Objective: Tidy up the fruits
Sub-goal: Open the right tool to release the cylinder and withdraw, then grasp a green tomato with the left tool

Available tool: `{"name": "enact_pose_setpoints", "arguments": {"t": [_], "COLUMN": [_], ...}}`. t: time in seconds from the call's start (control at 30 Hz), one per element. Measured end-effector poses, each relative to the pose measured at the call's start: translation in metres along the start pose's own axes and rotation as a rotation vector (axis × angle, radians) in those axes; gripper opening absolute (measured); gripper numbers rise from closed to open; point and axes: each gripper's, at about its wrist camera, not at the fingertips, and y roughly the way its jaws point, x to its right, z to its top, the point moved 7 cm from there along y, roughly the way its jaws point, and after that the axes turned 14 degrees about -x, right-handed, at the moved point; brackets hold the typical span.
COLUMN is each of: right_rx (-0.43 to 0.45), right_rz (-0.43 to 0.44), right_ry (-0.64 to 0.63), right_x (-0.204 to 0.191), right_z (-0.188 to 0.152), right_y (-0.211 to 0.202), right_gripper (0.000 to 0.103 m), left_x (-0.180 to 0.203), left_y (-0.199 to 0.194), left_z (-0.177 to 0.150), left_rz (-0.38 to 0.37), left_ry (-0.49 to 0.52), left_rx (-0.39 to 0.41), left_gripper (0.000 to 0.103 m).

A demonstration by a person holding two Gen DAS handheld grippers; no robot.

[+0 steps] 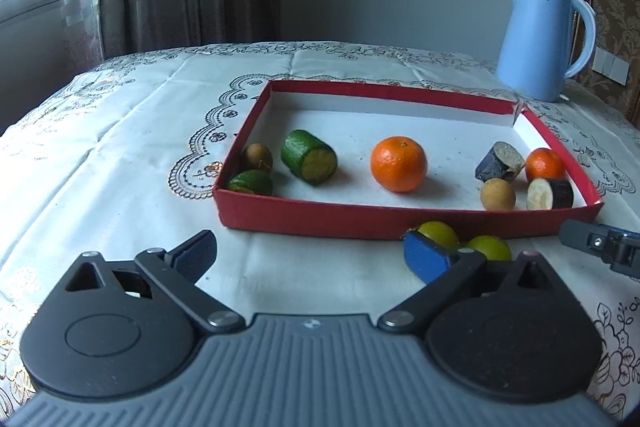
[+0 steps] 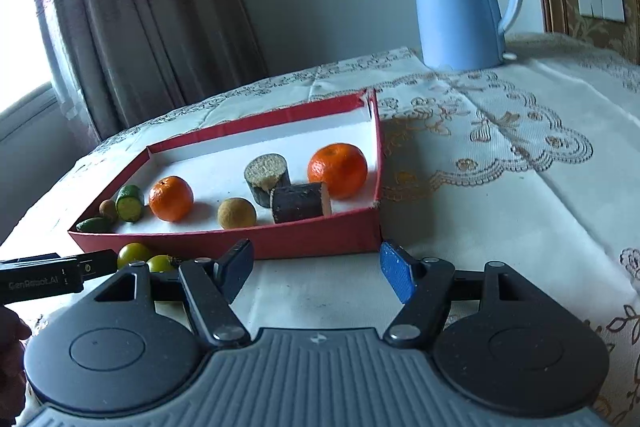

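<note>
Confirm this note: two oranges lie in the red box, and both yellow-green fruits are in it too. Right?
Not quite. The two oranges are in the red box, but both yellow-green fruits lie on the tablecloth outside its near wall, as the left wrist view shows.

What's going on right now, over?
Left gripper open, empty; right gripper open, empty. Two green fruits outside red tray, on the cloth. Nothing blocking them. Over.
</note>
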Motion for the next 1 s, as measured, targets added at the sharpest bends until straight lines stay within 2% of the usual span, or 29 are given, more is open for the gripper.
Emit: {"name": "enact_pose_setpoints", "arguments": {"t": [0.27, 0.43, 0.57, 0.7, 0.77, 0.9, 1.0], "right_rx": [0.000, 0.002, 0.002, 0.002, 0.002, 0.002, 0.002], "right_rz": [0.022, 0.031, 0.035, 0.039, 0.040, 0.040, 0.043], "right_ry": [0.027, 0.036, 0.038, 0.039, 0.040, 0.039, 0.042], "right_x": [0.004, 0.005, 0.005, 0.005, 0.005, 0.006, 0.006], "right_z": [0.000, 0.000, 0.001, 0.001, 0.001, 0.001, 0.001], "right_y": [0.000, 0.000, 0.000, 0.000, 0.000, 0.000, 0.000], "right_gripper": [0.073, 0.073, 0.073, 0.074, 0.075, 0.075, 0.075], "left_x": [0.010, 0.029, 0.029, 0.022, 0.022, 0.028, 0.031], "left_y": [-0.006, 0.000, 0.007, 0.013, 0.012, 0.012, 0.020], "left_z": [0.001, 0.001, 0.004, 0.005, 0.004, 0.008, 0.013], "left_rz": [-0.100, -0.098, -0.096, -0.158, -0.178, -0.151, -0.160], "left_ry": [0.002, 0.048, 0.030, -0.020, -0.019, 0.001, -0.001], "left_rx": [-0.013, -0.024, -0.039, -0.072, -0.078, -0.072, -0.093], "left_gripper": [0.099, 0.099, 0.097, 0.097, 0.093, 0.092, 0.092]}}
